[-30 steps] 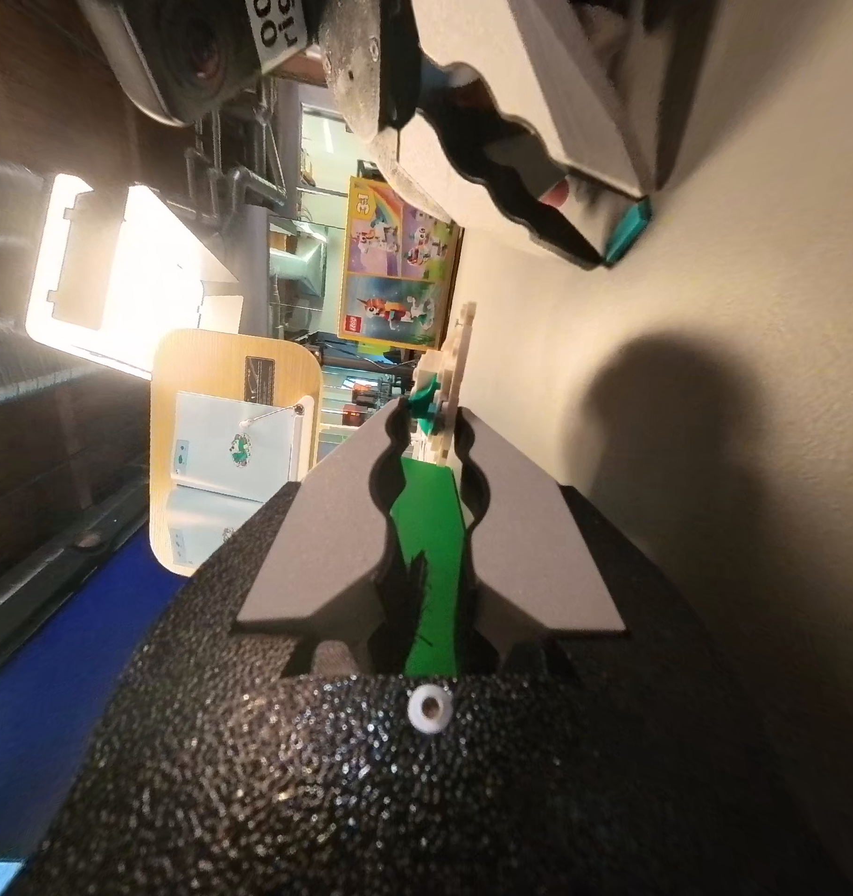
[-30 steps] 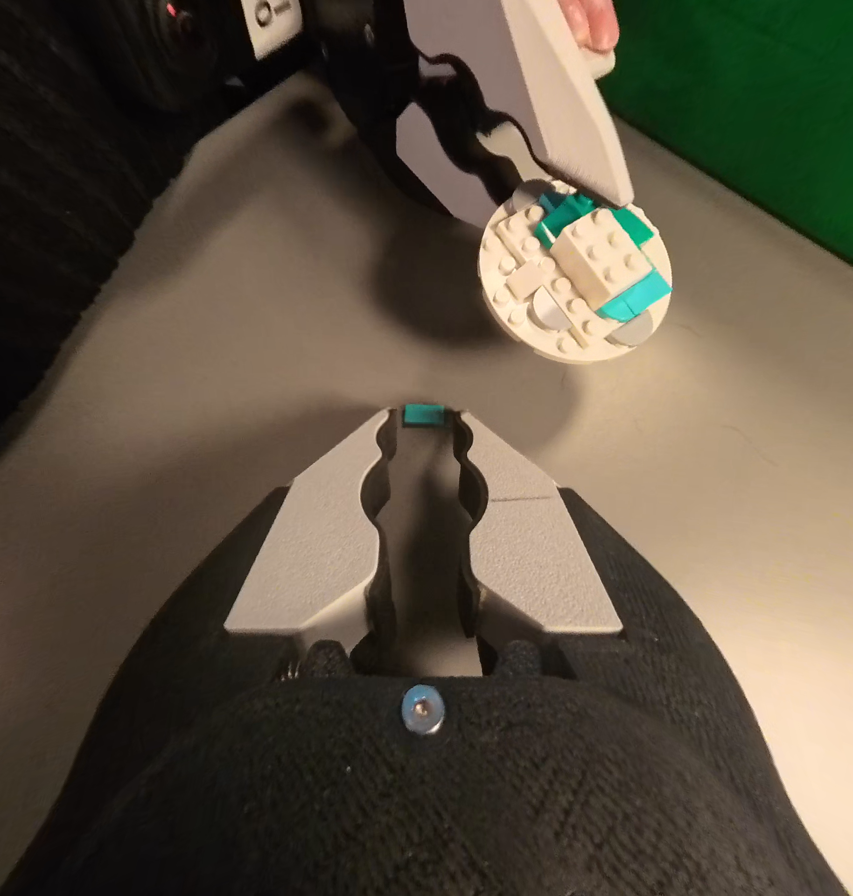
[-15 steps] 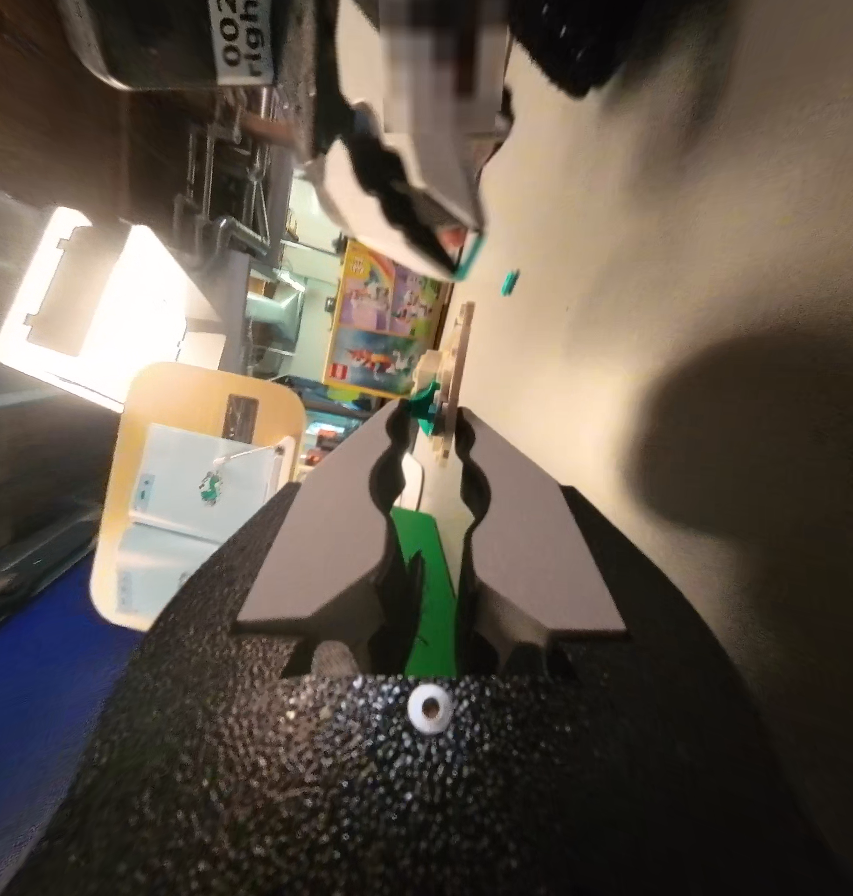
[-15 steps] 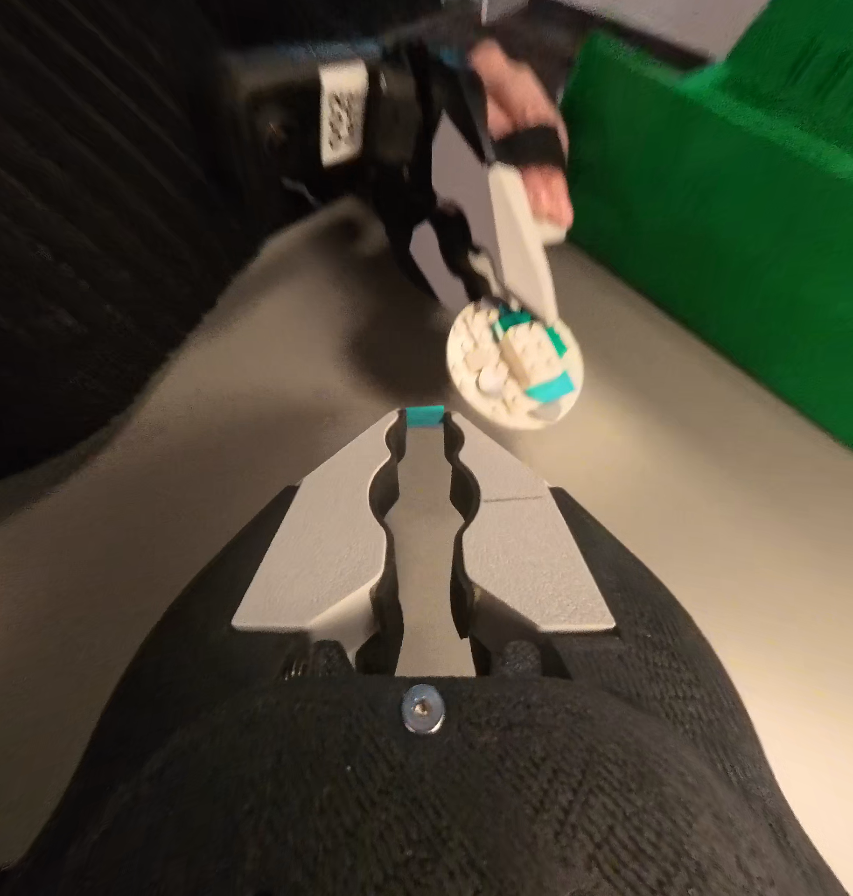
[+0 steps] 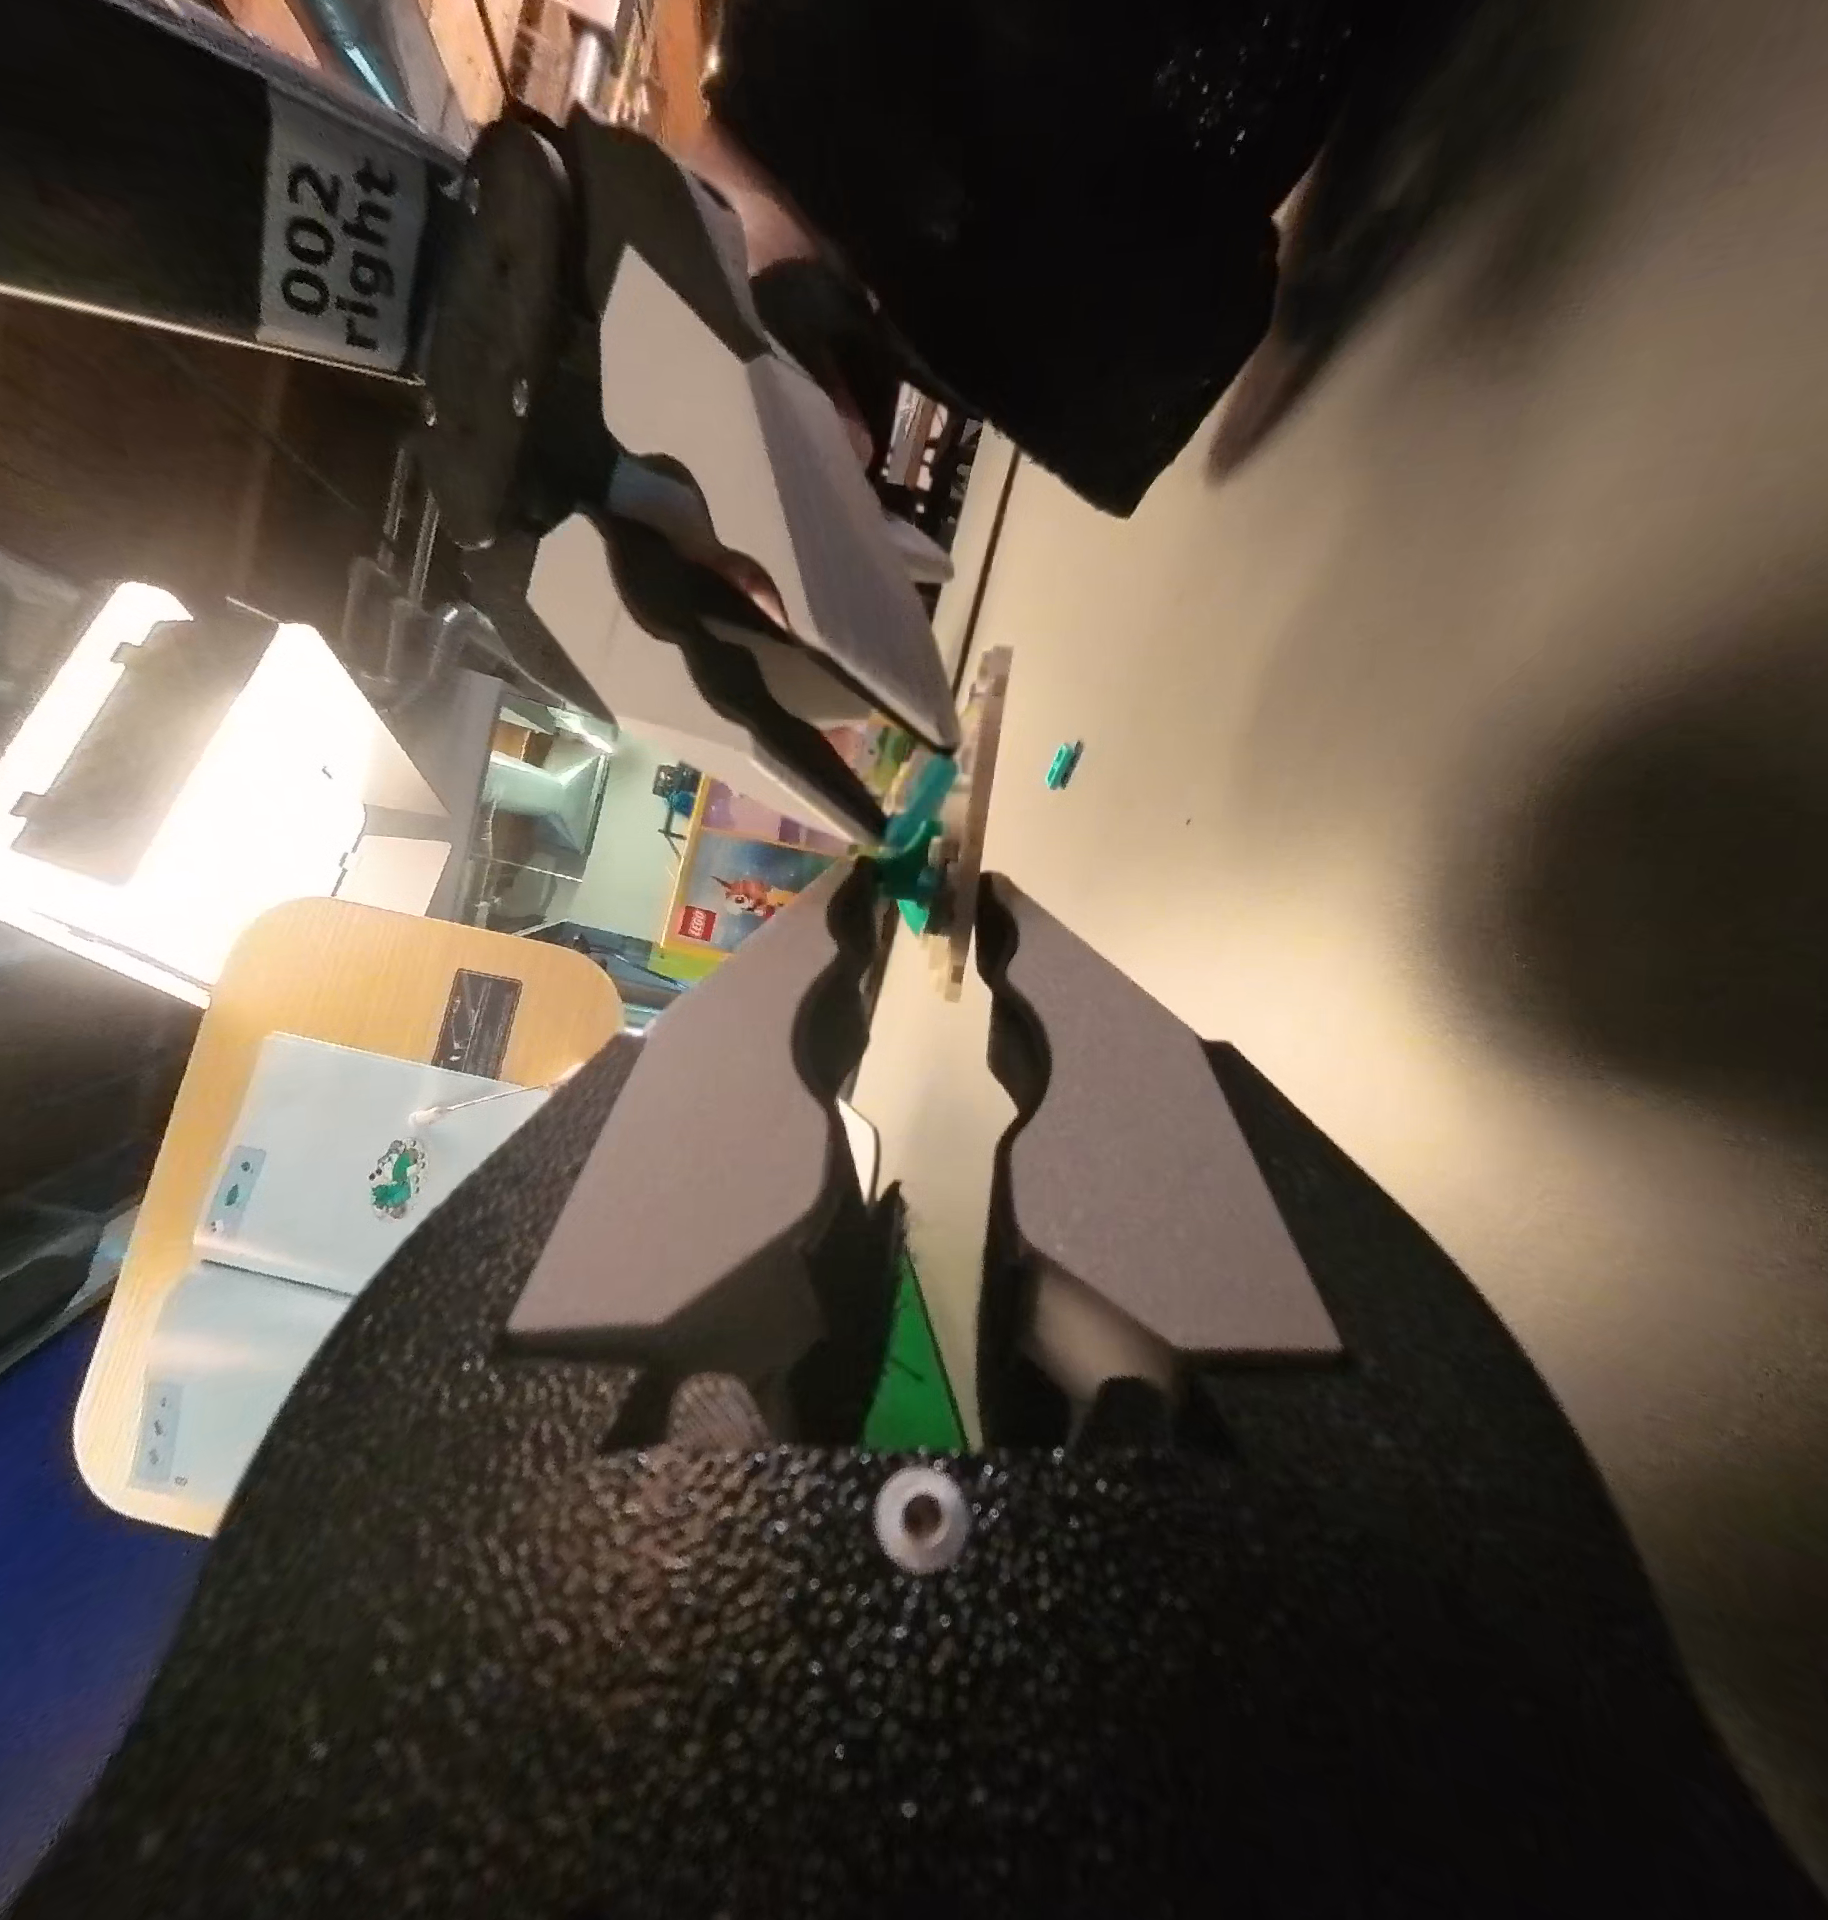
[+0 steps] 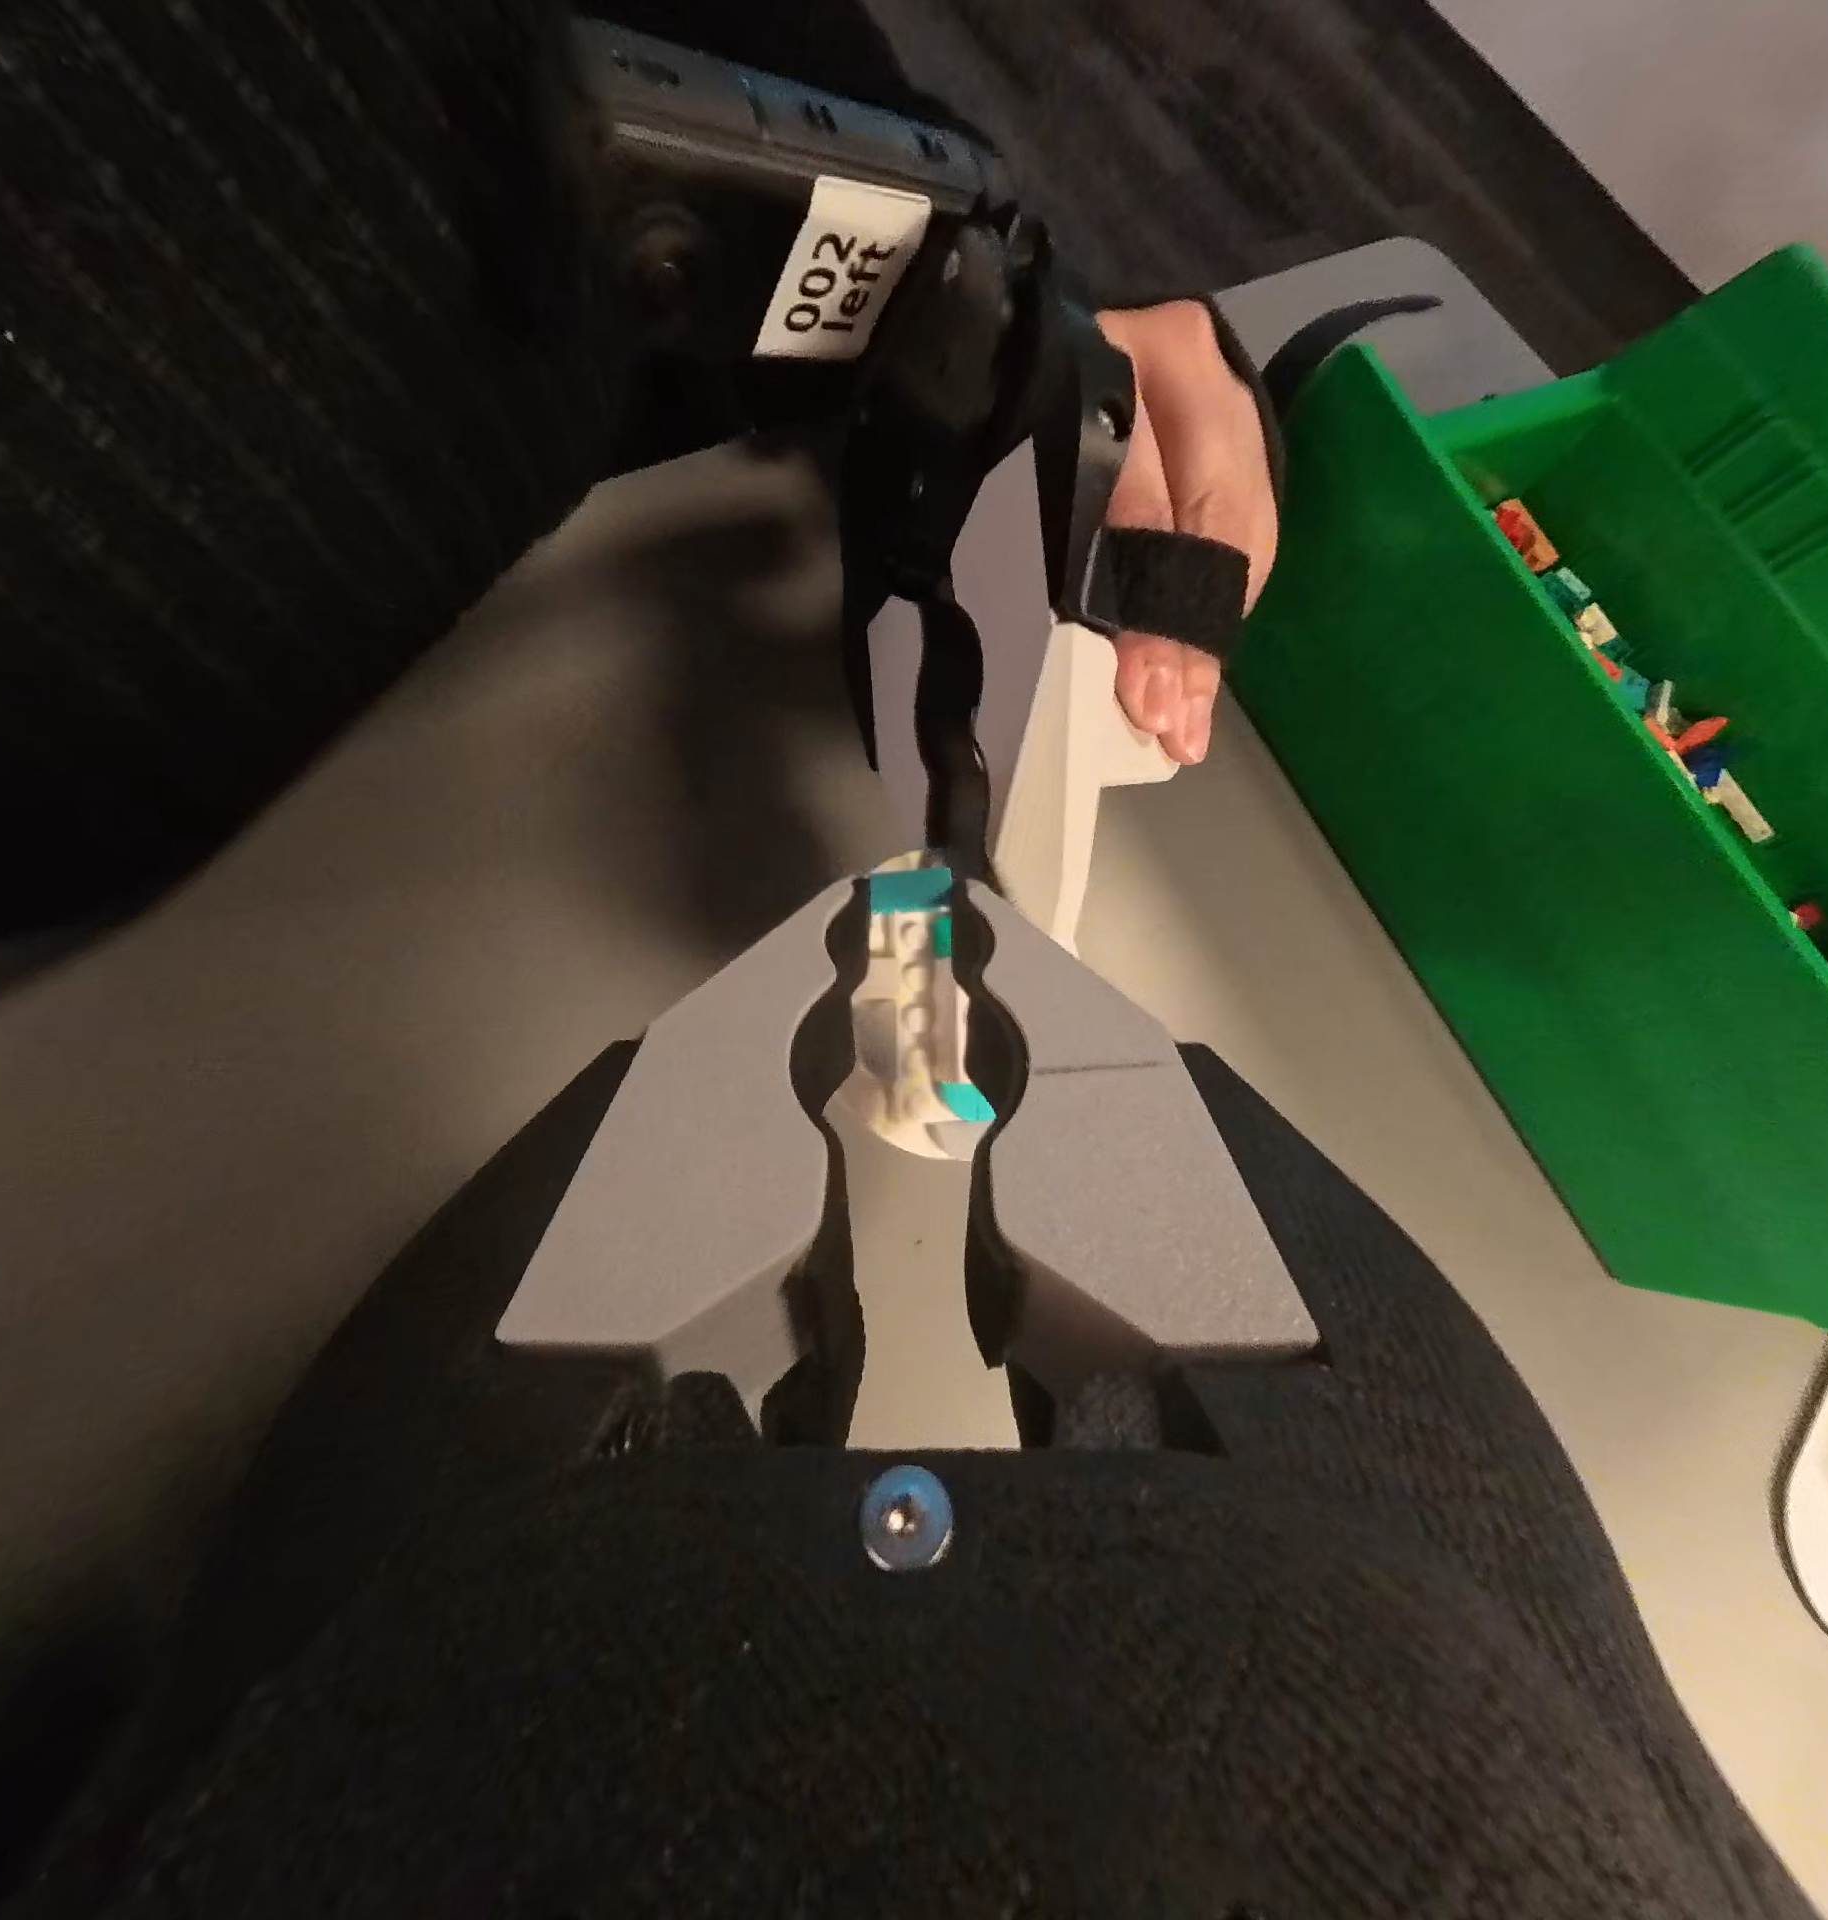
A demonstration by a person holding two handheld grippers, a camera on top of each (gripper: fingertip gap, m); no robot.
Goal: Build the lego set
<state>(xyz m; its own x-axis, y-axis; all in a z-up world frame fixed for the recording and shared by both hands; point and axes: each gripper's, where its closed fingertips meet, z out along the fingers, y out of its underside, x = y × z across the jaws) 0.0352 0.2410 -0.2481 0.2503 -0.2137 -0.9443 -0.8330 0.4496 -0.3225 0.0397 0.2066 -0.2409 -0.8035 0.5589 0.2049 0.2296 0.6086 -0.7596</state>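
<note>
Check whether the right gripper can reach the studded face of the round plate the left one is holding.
Probably yes. The left gripper holds the round plate with its studs facing the right gripper, whose teal piece is right at it, nothing between.

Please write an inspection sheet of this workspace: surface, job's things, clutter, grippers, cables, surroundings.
Surface: grey table, bare.
Job's things: round white build held on edge; teal piece at its face; green bin of bricks.
Clutter: loose teal brick.
Grippers: left gripper shut on the build; right gripper shut on the teal piece.
Cables: nothing seen.
Surroundings: open booklet, set box.
</note>
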